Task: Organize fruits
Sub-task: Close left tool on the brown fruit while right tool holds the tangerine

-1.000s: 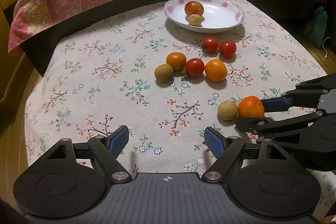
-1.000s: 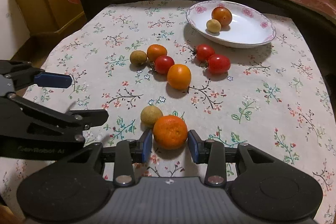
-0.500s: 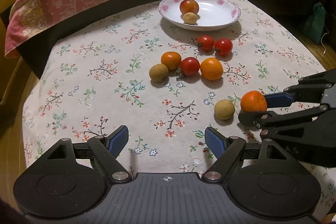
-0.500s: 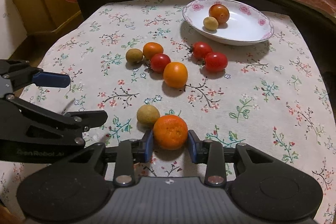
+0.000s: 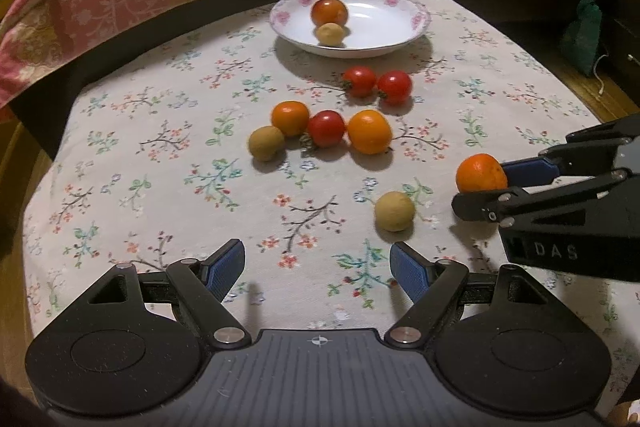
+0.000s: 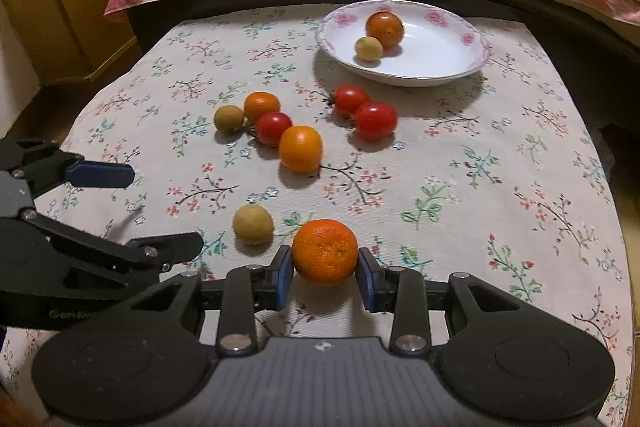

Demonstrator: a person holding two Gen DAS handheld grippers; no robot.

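plate (image 6: 404, 77) behind, two fruits in it | seven fruits before it on tablecloth (image 6: 480, 195)

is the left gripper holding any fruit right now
No, the left gripper stands open over bare tablecloth, and the nearest fruit, a tan longan, lies beyond its fingertips, untouched.

Three tomatoes (image 6: 271, 128), three longans (image 6: 253, 224), one plate (image 6: 456, 67)

Mandarin (image 6: 324, 251): orange, dimpled, pinched between right gripper (image 6: 325, 275) pads | tan round fruit (image 6: 253, 224) just left of it, on cloth | plate (image 6: 452, 67): white, pink flowers, holding two fruits | six fruits loose mid-cloth
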